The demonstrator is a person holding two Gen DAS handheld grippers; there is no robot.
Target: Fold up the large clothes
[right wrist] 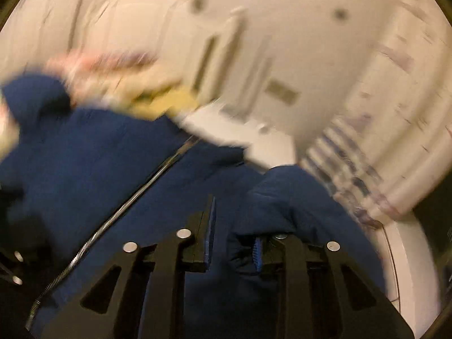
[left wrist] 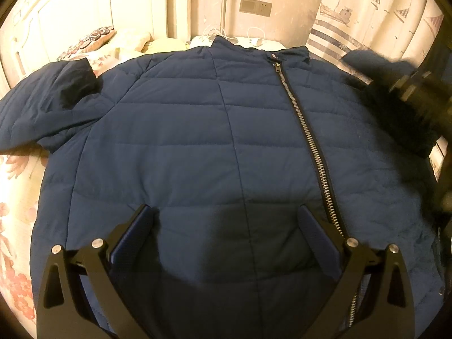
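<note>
A navy quilted jacket (left wrist: pixel 183 130) lies front up on the bed, its silver zipper (left wrist: pixel 305 130) closed and running up to the collar. One sleeve (left wrist: pixel 53 104) is folded in at the upper left. My left gripper (left wrist: pixel 226 209) hovers open over the jacket's lower front with nothing between its pads. At the right edge of the left wrist view, the right gripper (left wrist: pixel 418 90) is a blur. In the right wrist view, my right gripper (right wrist: pixel 234 220) has its jaws close together on a bunched fold of the other sleeve (right wrist: pixel 282 195), lifted above the jacket body (right wrist: pixel 99 163).
The jacket rests on a floral bedsheet (left wrist: pixel 17 197), with pillows (left wrist: pixel 99 39) and a white headboard (left wrist: pixel 65 8) behind. A white nightstand (left wrist: pixel 248 41) with cables stands past the collar. A wall socket (left wrist: pixel 255 5) and a boat-print curtain (left wrist: pixel 373 14) are behind it.
</note>
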